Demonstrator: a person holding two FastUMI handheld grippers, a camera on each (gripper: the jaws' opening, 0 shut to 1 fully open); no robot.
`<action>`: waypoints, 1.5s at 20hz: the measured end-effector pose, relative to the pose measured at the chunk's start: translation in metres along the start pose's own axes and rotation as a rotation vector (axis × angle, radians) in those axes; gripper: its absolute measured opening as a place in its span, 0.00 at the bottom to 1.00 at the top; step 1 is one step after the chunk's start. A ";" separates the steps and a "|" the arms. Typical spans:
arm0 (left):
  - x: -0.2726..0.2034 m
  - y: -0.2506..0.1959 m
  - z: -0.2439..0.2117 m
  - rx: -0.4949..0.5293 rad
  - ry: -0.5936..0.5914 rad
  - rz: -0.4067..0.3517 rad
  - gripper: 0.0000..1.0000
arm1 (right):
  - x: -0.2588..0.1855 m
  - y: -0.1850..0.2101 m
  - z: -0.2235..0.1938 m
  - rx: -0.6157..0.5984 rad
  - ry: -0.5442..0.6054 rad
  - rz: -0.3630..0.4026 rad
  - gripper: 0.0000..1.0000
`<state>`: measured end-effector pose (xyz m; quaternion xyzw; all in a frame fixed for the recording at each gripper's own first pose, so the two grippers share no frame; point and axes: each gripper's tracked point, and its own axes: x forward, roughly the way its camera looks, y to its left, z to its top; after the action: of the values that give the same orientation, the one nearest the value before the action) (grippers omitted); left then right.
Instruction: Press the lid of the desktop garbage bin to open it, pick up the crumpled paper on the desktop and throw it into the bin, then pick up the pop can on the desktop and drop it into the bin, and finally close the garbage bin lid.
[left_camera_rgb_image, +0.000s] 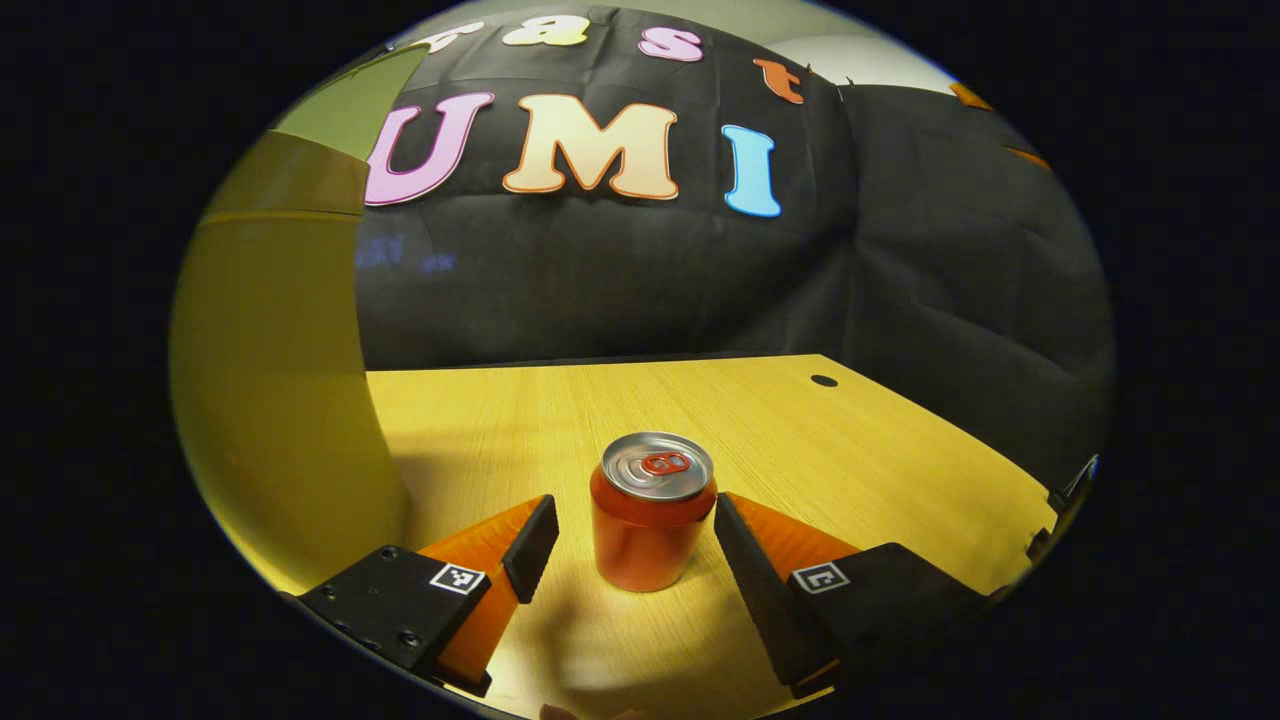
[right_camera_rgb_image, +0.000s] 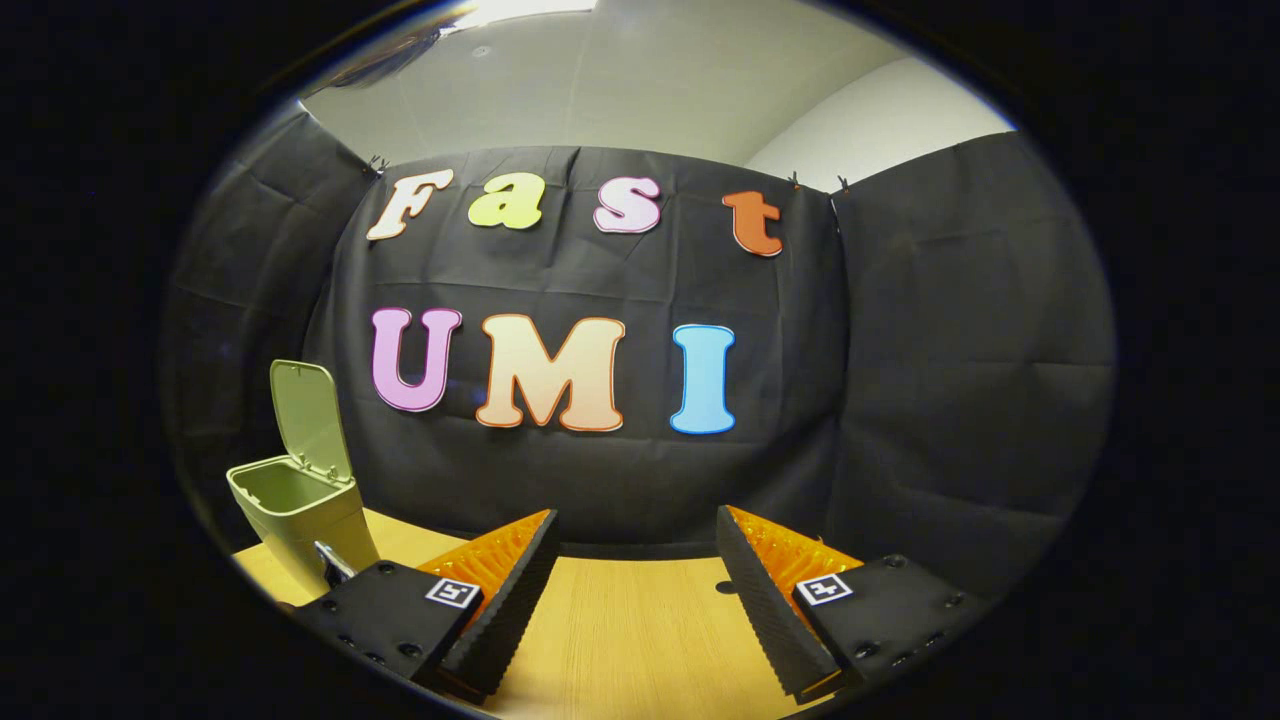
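L tongs (left_camera_rgb_image: 635, 545) open, either side of upright can (left_camera_rgb_image: 652, 510) on desk (left_camera_rgb_image: 800, 430), not touching. Prob light, thin-walled, slick: grip mid-body, gently. R tongs (right_camera_rgb_image: 635, 580) open, empty; bin (right_camera_rgb_image: 300, 510) lid up.

Pop can (left_camera_rgb_image: 652, 510) upright on table (left_camera_rgb_image: 850, 440), between spread tongs (left_camera_rgb_image: 636, 540); bin (left_camera_rgb_image: 280, 400) close at left.

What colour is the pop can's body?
Red-orange body, with a silver top, on the pop can; clearest in the left gripper view.
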<state>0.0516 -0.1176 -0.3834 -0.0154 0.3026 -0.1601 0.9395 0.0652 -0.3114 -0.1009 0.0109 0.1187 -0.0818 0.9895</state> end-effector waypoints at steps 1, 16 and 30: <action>0.004 -0.001 0.000 0.001 -0.003 -0.005 0.95 | 0.002 0.000 -0.003 0.000 0.006 0.002 0.98; 0.040 -0.005 -0.008 -0.002 0.011 -0.038 0.81 | 0.013 -0.018 -0.033 -0.003 0.076 -0.012 0.99; -0.003 0.001 0.055 0.029 -0.098 -0.062 0.79 | 0.016 -0.004 -0.040 0.009 0.089 0.029 0.99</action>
<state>0.0813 -0.1193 -0.3369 -0.0192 0.2533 -0.1927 0.9478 0.0709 -0.3164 -0.1436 0.0205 0.1620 -0.0671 0.9843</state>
